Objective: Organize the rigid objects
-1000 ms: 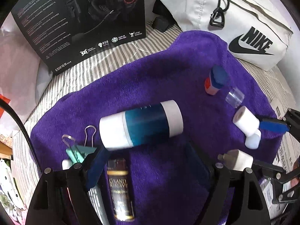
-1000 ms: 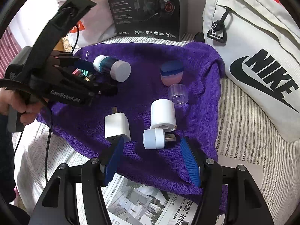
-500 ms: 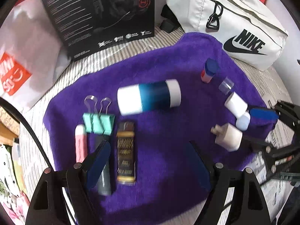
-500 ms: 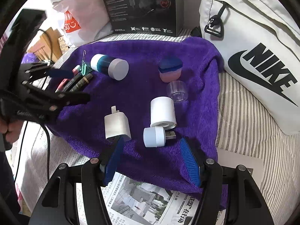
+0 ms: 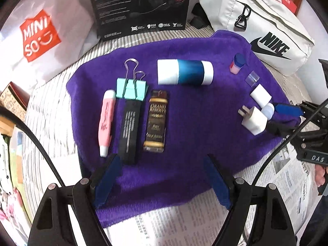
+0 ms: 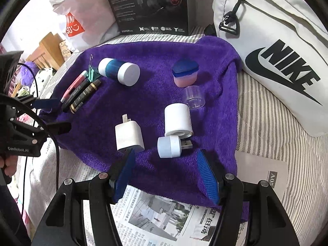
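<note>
On the purple towel [image 5: 184, 143] a pink pen [image 5: 106, 121], a black bar [image 5: 130, 131] and a gold-brown lighter [image 5: 156, 123] lie side by side below teal binder clips [image 5: 132, 89]. A blue-and-white cylinder [image 5: 185, 72] lies behind them. My left gripper [image 5: 162, 160] hangs open over the towel's near edge, holding nothing. My right gripper [image 6: 166, 153] is open too. A small USB light [image 6: 170, 146] lies just ahead of its fingertips, untouched. A white charger [image 6: 128, 135] sits by its left finger. Beyond lie a white cylinder [image 6: 178, 121], a clear cap [image 6: 194, 97] and a pink jar with a blue lid [image 6: 185, 73].
A black headset box [image 5: 141, 6] and a white Nike bag [image 6: 276, 47] stand behind the towel. A white shopping bag [image 5: 41, 39] is at the back left. Newspaper [image 6: 160, 215] lies under the towel's front edge on striped bedding [image 6: 266, 127]. A person's hand [image 6: 9, 163] holds the left gripper.
My left gripper has drawn back from the blue-and-white cylinder toward the towel's near edge, bringing the pen, bar, lighter and clips fully into view. The right gripper has stayed put.
</note>
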